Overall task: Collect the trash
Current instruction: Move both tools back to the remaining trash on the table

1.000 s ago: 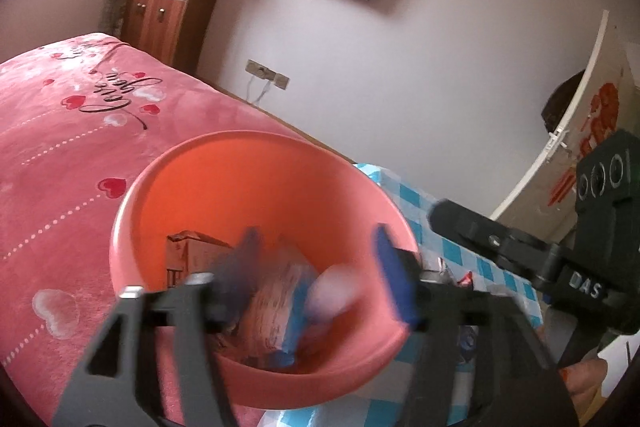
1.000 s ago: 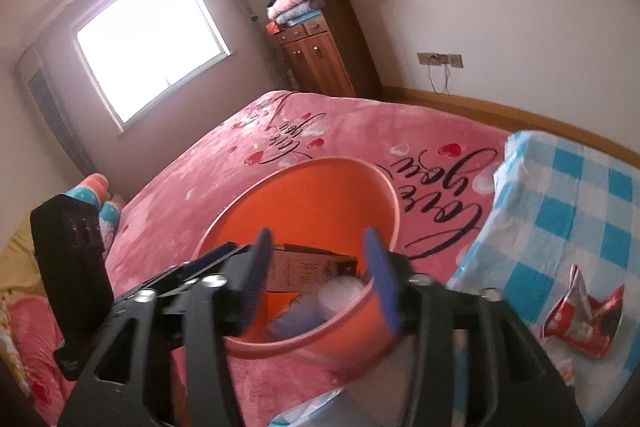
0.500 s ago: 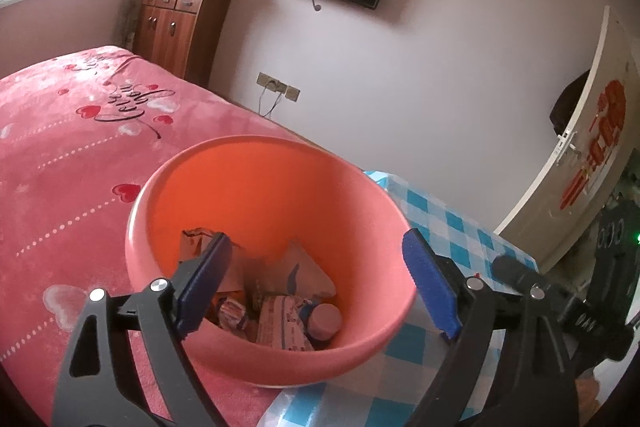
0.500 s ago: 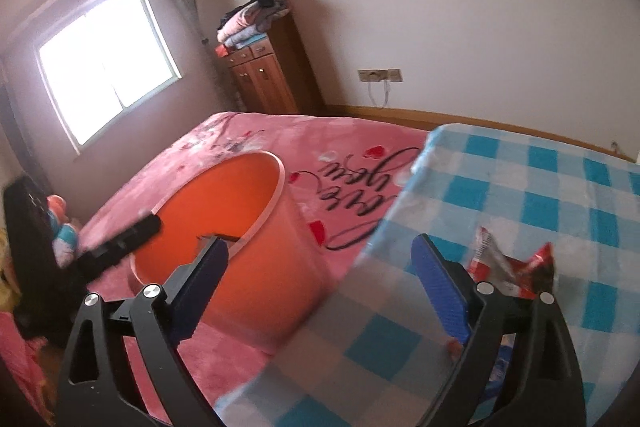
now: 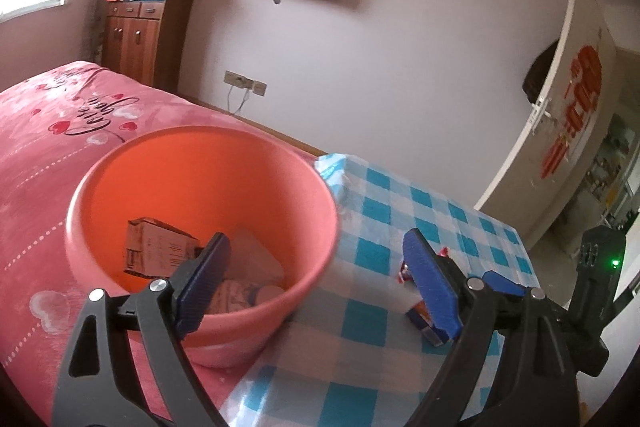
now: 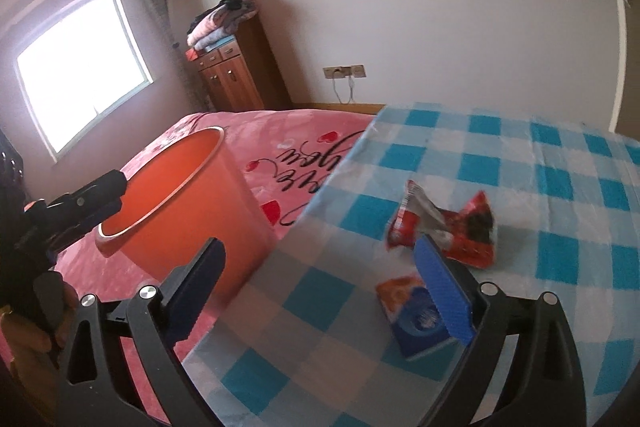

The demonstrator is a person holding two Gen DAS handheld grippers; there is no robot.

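A round, smooth orange plastic bucket (image 5: 200,195) is seen standing on a plush pink bedspread (image 5: 36,147) printed with hearts and script. Inside it, a brown cardboard carton (image 5: 156,247) and several blurred packets are gathered. At 3 o'clock of the bucket, touching its wall, a counter (image 6: 520,155) is draped with a glossy blue-and-white checked cloth. On that cloth a crumpled red and silver foil wrapper (image 6: 444,223) is lying, and just at 6 o'clock of it a small flat blue and orange box (image 6: 416,315) is resting.

The left hand-held gripper (image 5: 316,279) is held wide open with nothing between its ribbed blue pads; its jaws have just been opening. One finger is seen against the bucket's mouth and the other over the cloth. The right hand-held gripper (image 6: 328,287) is also spread wide and is holding nothing, its jaws having just been opening too. Its right pad (image 6: 444,291) is seen in front of the blue box, though contact cannot be told.
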